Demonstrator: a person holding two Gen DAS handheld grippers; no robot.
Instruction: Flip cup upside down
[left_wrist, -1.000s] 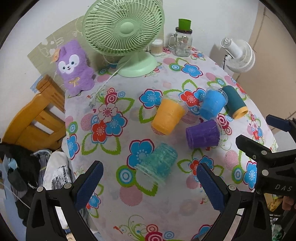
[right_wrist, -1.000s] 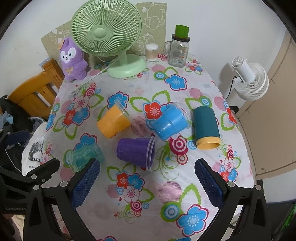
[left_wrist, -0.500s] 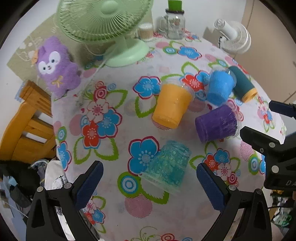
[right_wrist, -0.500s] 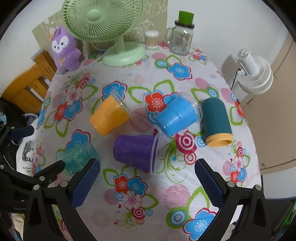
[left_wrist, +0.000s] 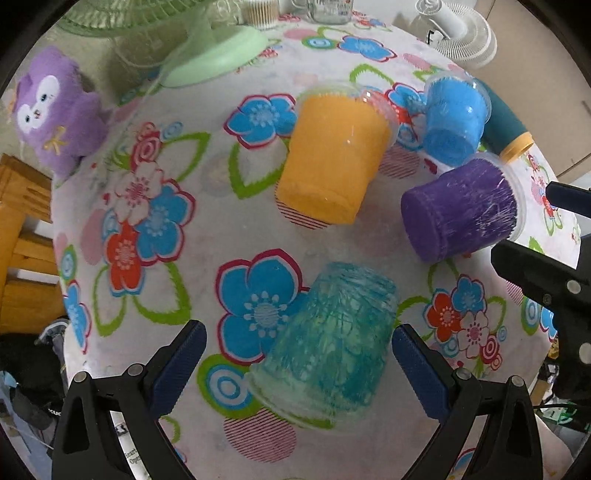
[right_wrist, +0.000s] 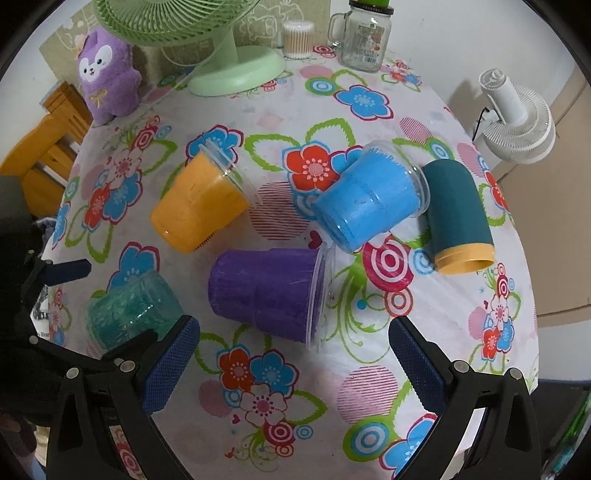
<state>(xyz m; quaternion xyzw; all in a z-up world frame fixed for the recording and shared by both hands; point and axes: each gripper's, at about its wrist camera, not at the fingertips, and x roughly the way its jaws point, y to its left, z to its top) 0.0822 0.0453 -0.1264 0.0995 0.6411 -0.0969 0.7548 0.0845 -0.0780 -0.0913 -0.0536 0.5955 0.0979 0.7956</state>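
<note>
Several plastic cups lie on their sides on the flowered tablecloth. The teal cup (left_wrist: 332, 343) lies between the open fingers of my left gripper (left_wrist: 295, 365), untouched; it also shows in the right wrist view (right_wrist: 129, 314). The purple cup (right_wrist: 269, 291) lies just ahead of my open right gripper (right_wrist: 291, 365), rim to the right; it shows in the left wrist view (left_wrist: 461, 210) too. The orange cup (left_wrist: 332, 155) and the blue cup (left_wrist: 454, 118) lie further back. A dark teal tumbler (right_wrist: 458, 214) with a yellow rim lies at the right.
A green desk fan (right_wrist: 236, 70), a purple plush toy (right_wrist: 109, 77), a glass jar (right_wrist: 365, 40) and a cotton swab tub (right_wrist: 297, 38) stand at the table's back. A white fan (right_wrist: 517, 122) is beyond the right edge. A wooden chair (left_wrist: 22, 236) is at the left.
Both grippers have moved forward and down toward the table. The teal cup now lies between my left fingers, and the purple cup is closer to my right gripper. The cups have not moved.
</note>
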